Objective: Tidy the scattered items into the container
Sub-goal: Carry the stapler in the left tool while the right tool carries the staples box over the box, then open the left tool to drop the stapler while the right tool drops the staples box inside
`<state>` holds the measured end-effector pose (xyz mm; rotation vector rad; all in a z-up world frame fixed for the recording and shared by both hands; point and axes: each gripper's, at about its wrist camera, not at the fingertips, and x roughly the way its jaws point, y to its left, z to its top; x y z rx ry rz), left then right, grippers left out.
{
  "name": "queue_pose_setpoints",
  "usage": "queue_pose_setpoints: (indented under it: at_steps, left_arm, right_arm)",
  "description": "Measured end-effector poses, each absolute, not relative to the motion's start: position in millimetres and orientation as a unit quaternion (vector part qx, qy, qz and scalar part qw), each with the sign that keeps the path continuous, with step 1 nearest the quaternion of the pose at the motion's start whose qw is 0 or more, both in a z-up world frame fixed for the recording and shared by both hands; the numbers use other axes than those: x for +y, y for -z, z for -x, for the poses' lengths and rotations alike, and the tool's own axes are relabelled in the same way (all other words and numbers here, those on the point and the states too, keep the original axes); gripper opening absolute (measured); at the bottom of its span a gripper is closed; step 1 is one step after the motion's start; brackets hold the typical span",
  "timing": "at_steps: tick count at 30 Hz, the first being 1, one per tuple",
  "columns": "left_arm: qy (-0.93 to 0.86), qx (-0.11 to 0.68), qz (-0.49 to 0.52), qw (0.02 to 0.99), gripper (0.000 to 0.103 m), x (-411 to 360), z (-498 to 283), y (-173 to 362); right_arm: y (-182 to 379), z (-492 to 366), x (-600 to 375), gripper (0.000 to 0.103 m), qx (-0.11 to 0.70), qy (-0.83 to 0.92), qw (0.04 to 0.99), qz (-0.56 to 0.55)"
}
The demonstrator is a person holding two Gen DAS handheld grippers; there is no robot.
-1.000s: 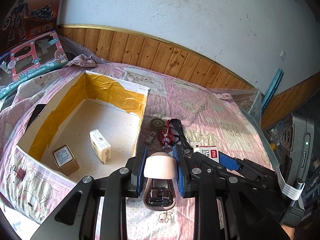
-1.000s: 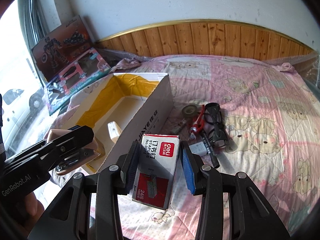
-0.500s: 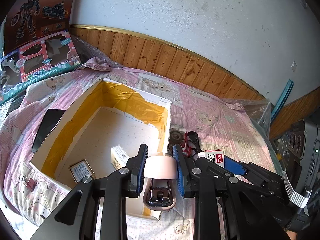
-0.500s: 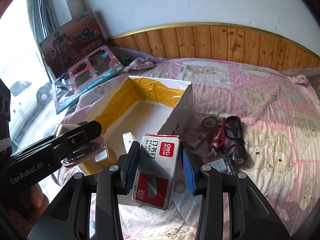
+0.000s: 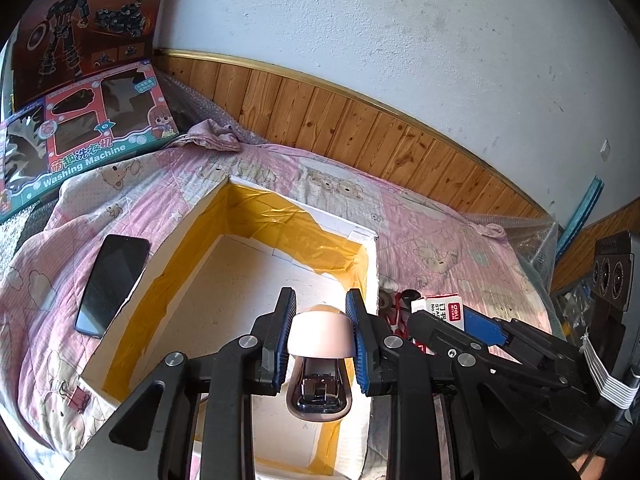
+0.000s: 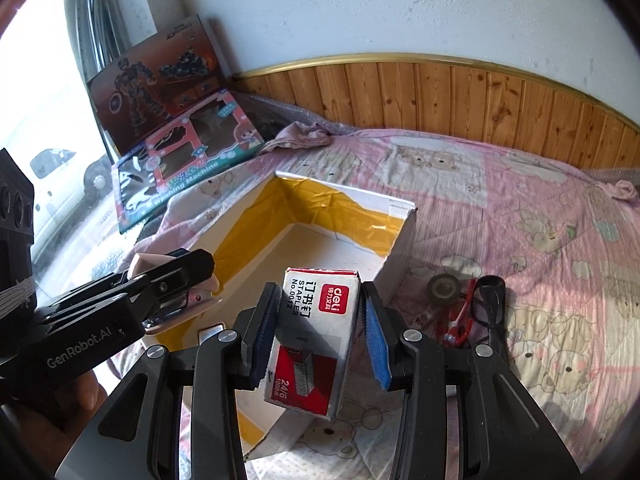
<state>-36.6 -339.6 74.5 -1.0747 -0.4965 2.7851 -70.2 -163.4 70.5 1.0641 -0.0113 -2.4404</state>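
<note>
My left gripper (image 5: 320,316) is shut on a pale pink stapler (image 5: 320,340) and hangs over the open cardboard box (image 5: 362,236), whose inner walls are lined with yellow tape. My right gripper (image 6: 320,312) is shut on a red and white box of staples (image 6: 316,328), held above the box's near right side. The box of staples (image 5: 442,309) shows at the right in the left wrist view. The stapler (image 6: 176,300) shows at the left in the right wrist view. On the pink quilt right of the box lie a tape roll (image 6: 442,286), a red tool (image 6: 458,318) and black glasses (image 6: 490,300).
A black phone (image 5: 110,284) lies on the quilt left of the box. Two toy cartons (image 5: 80,64) lean against the wall at the back left. A red binder clip (image 5: 80,398) sits by the box's near left corner. Wood panelling (image 6: 480,96) runs behind the bed.
Both grippers have moved left and forward over the open box, each still holding its item. The two small packs on the box floor are now hidden beneath my grippers.
</note>
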Motion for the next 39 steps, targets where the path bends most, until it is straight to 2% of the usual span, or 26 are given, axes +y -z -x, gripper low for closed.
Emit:
queue_pose_setpoints:
  at_steps: [17,39]
  left_arm:
    - [-0.903,-0.171,0.392,0.046,0.027,-362,107,-57]
    - [-0.857,-0.107,0.504,-0.001,0.027,-368,217,33]
  right_arm:
    - [-58,134,-198,0.043,0.015,0.87,0.266,-0.414]
    - [14,214,-228,0.043,0.068,0.823,0.283,-0.488]
